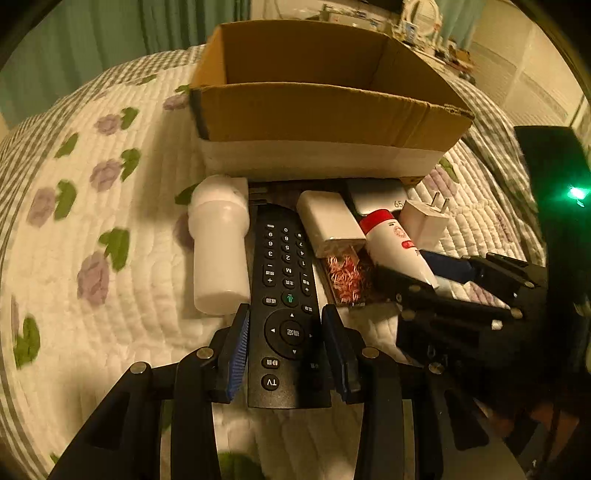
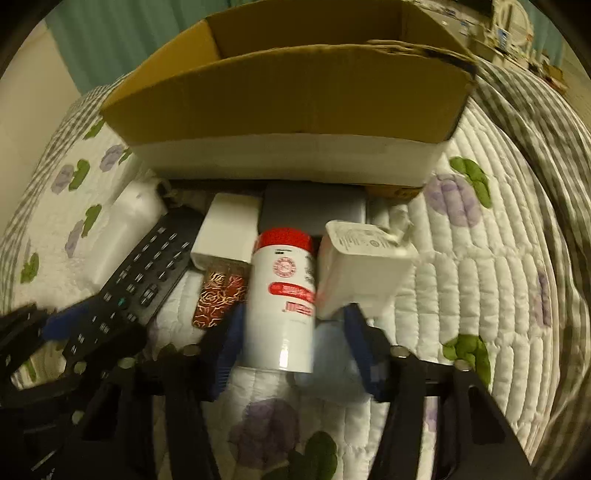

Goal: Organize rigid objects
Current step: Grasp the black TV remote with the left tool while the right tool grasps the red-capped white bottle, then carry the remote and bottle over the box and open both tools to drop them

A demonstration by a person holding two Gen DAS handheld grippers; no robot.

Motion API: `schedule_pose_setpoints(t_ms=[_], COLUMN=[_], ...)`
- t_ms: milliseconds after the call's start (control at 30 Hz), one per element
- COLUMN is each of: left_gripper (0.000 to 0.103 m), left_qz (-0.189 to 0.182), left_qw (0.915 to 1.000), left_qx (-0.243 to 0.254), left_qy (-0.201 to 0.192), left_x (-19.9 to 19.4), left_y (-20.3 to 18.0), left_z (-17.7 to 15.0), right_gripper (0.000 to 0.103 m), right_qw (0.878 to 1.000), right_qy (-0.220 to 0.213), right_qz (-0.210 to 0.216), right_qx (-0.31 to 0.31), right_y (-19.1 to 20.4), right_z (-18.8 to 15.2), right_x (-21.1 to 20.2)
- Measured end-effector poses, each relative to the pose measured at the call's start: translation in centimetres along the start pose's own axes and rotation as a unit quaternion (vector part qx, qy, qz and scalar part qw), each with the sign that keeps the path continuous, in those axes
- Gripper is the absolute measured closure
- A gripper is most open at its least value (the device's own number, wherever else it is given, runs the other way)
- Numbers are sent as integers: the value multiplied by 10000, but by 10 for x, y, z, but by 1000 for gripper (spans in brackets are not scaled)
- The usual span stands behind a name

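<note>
A black TV remote [image 1: 286, 295] lies on the quilt between the blue pads of my left gripper [image 1: 284, 317], whose jaws stand open just off its sides. A white bottle [image 1: 219, 251] lies to its left. My right gripper [image 2: 291, 325] straddles a white red-capped bottle [image 2: 282, 295], jaws open, left pad close to it; it also shows in the left wrist view [image 1: 397, 247]. A white charger plug [image 2: 360, 269], a white box [image 2: 227, 232], a red patterned case [image 2: 219, 295] and a grey box [image 2: 312, 210] lie around it. An open cardboard box [image 1: 321, 107] stands behind.
The quilted bedspread [image 1: 92, 258] with purple flowers spreads left and front. The right gripper body [image 1: 461, 306] crosses the left wrist view at right. A cluttered shelf [image 1: 417, 22] stands far behind the box. The remote also shows in the right wrist view [image 2: 136, 280].
</note>
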State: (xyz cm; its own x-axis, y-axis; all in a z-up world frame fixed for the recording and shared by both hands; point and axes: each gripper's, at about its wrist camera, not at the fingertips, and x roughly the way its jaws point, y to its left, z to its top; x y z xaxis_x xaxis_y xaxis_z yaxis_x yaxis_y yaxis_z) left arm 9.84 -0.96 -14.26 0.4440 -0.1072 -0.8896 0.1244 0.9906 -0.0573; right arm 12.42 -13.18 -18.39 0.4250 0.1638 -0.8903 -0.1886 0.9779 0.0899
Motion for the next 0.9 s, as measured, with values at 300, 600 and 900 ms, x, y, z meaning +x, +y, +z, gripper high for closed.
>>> schedule_pose_setpoints(t_ms=[300,600,900], left_gripper=[71,84,85], left_qz=[-160,-176,-22], left_qw=[9998,9992,9965], left_qx=[32,52,130], left_qy=[-72,-360,-829], left_x=[-4,-47,-94], left_y=[-1,-1,-6], left_z=[-7,-24,-17], right_gripper=[67,67,67], right_qw=[9996,9984,9949], right_qy=[-248,-532,-979], right_qz=[40,-121,-195], right_qx=[-101,-127,-151], right_y=[2,-4,1], right_z=[-12,-22,-17], right_x=[-15,-61,-108])
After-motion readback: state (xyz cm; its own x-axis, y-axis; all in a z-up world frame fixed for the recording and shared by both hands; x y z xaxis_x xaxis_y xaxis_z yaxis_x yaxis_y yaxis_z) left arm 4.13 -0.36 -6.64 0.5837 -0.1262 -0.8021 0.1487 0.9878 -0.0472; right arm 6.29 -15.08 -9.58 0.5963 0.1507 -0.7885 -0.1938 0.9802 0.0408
